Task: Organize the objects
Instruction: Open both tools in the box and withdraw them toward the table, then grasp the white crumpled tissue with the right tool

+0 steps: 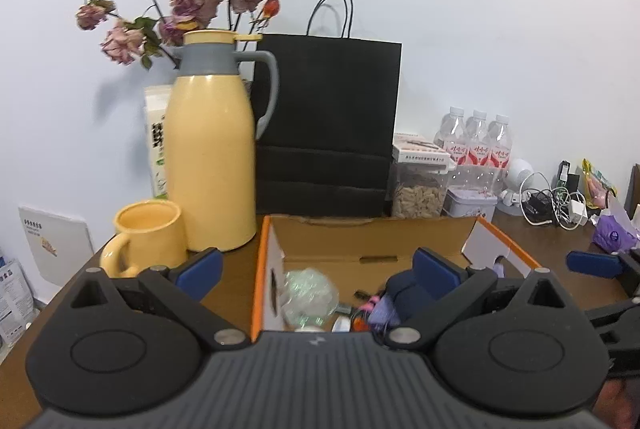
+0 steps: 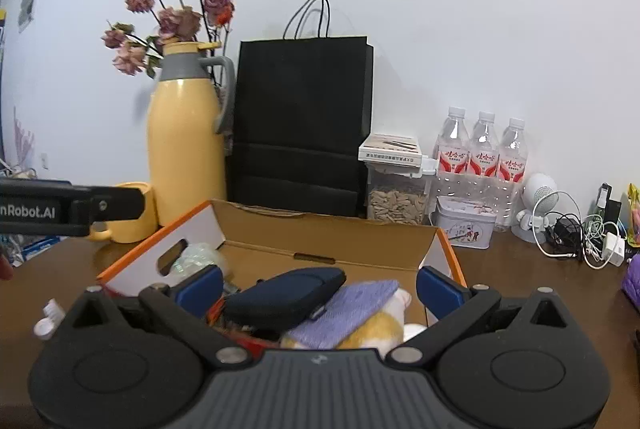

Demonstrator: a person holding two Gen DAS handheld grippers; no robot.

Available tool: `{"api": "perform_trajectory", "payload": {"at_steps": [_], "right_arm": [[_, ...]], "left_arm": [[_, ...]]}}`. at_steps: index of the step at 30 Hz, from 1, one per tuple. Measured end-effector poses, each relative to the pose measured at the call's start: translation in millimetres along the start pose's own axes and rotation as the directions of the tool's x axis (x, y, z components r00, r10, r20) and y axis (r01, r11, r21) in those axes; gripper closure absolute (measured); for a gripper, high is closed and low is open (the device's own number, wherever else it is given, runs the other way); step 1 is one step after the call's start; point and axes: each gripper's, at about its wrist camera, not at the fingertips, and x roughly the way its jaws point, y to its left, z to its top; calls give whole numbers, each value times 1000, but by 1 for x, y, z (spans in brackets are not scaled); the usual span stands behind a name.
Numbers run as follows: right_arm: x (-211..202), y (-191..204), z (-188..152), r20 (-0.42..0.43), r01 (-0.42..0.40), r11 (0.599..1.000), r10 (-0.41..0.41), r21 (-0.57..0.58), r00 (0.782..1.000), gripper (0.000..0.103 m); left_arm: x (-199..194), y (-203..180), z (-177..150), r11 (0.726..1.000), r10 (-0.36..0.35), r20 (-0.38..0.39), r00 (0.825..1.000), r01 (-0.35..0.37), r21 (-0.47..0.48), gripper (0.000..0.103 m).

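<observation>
Both my left gripper [image 1: 318, 271] and right gripper [image 2: 320, 287] hover spread and empty over the orange-edged cardboard box [image 2: 328, 229], likely choosing among its clutter.

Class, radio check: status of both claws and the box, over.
Left claw open, empty. Right claw open, empty, over cardboard box. Box holds navy pouch. Nothing blocking.

Your access into the cardboard box [image 2: 320, 229] is open from above; thermos [image 2: 186, 145] blocks 10 o'clock, black bag [image 2: 300, 117] 12 o'clock.

Left gripper [image 1: 318, 271] level, jaws spread wide, empty. Right gripper [image 2: 320, 287] likewise, jaws wide, empty.
</observation>
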Motion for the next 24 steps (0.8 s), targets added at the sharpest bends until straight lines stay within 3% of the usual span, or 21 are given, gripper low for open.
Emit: {"api": "perform_trajectory", "payload": {"at_steps": [11, 24], "right_arm": [[-52, -8, -37, -36, 6, 1000, -5, 17, 999, 0], [-77, -14, -92, -179, 35, 999, -37, -14, 983, 0]], "left_arm": [[-47, 36, -44, 998, 60, -64, 996, -59, 16, 0], [-87, 86, -86, 981, 192, -165, 967, -196, -11, 0]]}}
